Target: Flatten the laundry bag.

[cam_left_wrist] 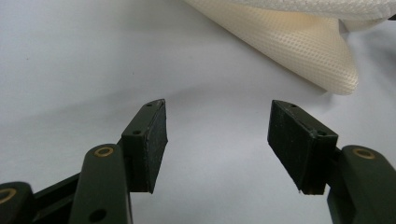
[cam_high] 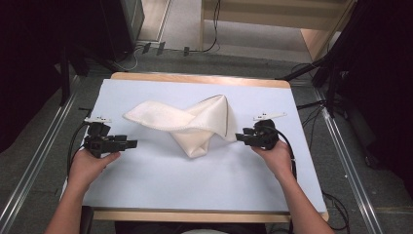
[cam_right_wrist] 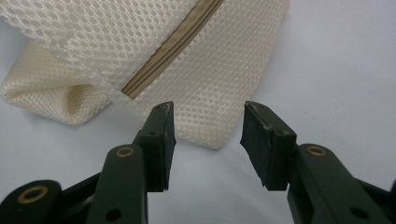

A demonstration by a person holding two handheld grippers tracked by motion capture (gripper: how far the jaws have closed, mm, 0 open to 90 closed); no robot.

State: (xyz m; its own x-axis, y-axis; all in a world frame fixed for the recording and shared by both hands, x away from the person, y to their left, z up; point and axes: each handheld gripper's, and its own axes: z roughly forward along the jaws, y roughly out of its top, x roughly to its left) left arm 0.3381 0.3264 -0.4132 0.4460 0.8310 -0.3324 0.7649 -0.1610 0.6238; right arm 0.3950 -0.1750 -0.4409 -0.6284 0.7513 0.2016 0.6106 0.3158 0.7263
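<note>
Mesh bag [cam_high: 195, 124] crumpled mid-table | right gripper [cam_right_wrist: 208, 135] wide open, empty, at bag corner | left gripper [cam_left_wrist: 217, 140] open, empty | pinch corner squarely (avoid zip)

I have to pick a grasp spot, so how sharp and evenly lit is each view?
High view: soft overall, room edges fall to black, but the mesh bag reads clearly on the pale table. Left gripper view: bag weave sharp, left claw pads crisp, faint shadow on the table. Right gripper view: mesh and zipper sharp, right claw slightly soft, no glare.
</note>
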